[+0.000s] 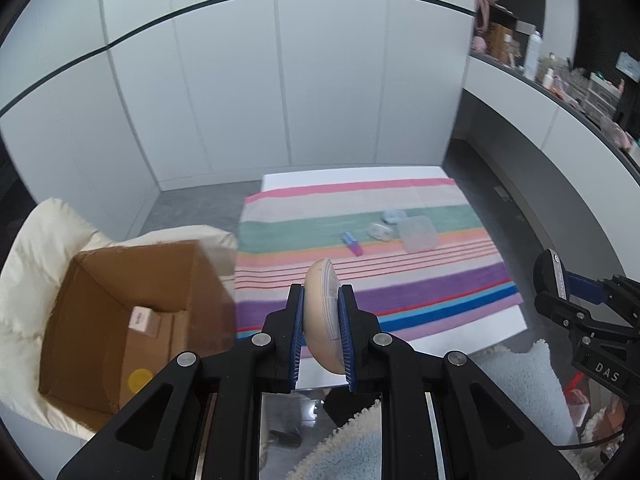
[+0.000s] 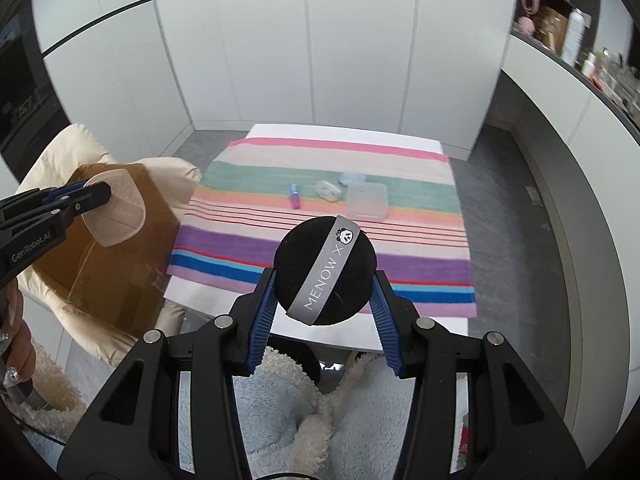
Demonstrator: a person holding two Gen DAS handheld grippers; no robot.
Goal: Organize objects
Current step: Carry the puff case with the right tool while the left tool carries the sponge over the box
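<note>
The left claw [image 1: 320,320] pinches a beige puff [image 1: 322,312] at frame centre, right of the cardboard box [image 1: 120,320]. The right claw [image 2: 324,304] pinches a black puff [image 2: 325,270] at frame centre, above the striped cloth [image 2: 320,248] on the white surface [image 2: 344,338].

We see white panelled walls [image 1: 280,80] with a thin dark line, grey floor [image 2: 516,216], and a cluttered shelf [image 1: 560,80] at right.

Black left gripper [image 1: 322,332], right gripper [image 2: 324,312]: blue ribbed pads, silver screws, fluffy blue sleeves.
</note>
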